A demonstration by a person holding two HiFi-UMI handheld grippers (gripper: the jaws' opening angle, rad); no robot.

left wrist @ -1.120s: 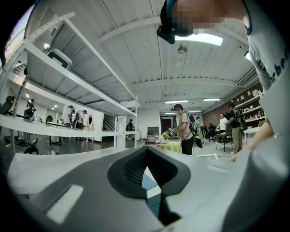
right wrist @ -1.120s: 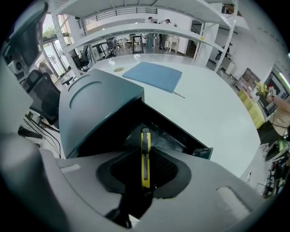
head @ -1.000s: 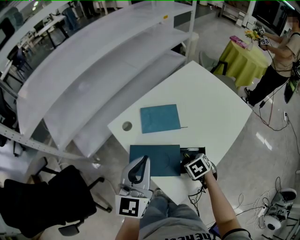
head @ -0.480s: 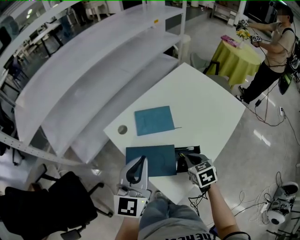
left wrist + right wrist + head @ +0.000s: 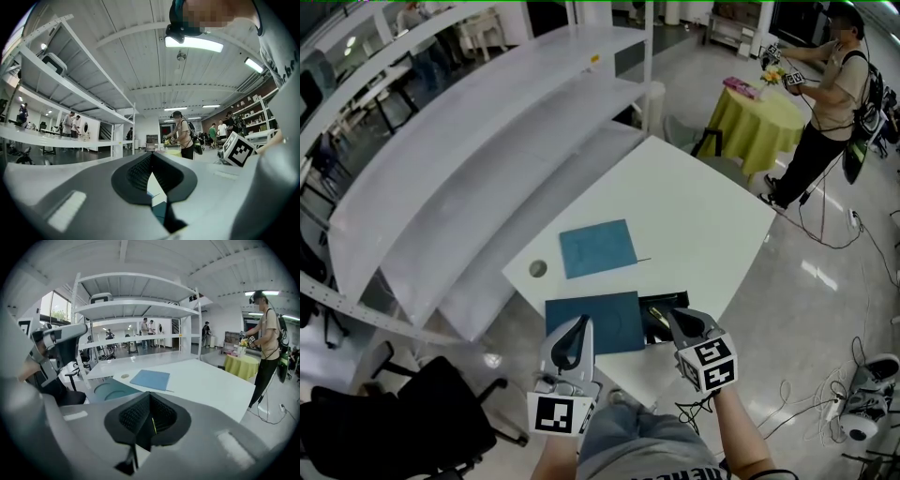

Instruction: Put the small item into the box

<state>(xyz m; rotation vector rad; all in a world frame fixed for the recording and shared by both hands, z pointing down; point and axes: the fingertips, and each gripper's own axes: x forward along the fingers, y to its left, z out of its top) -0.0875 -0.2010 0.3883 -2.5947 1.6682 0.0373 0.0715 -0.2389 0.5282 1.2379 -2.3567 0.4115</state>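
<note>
Barely a sliver, the small item (image 5: pixel 153 425) shows only edge-on in the right gripper view: a thin yellow-green strip, its face not readable. It sits clamped between the dark ribbed pads of the right tongs (image 5: pixel 150 394), whose grey plastic jaws are closed on it. From the head view the right tongs (image 5: pixel 673 317) hang over the near edge of the white worktop (image 5: pixel 703 216), their tips above the black open section at the right end of the box (image 5: pixel 591 322); the item itself is too small to pick out there.

The box is a flat teal rectangle with a matte surface and curved embossed lines, lying at the worktop's near edge. Just left of the right tongs, the left tongs (image 5: pixel 582 322) point over the box's near side; in the left gripper view the left tongs (image 5: pixel 151 157) have their tips pressed together with nothing between them.

Farther along the worktop lies a separate teal sheet (image 5: pixel 597 248), flat and square-cornered, well apart from both tongs. White shelving (image 5: pixel 487 141) stands at far left, and a person (image 5: pixel 825 103) stands at a yellow-green clothed table (image 5: pixel 759 117) at far right.
</note>
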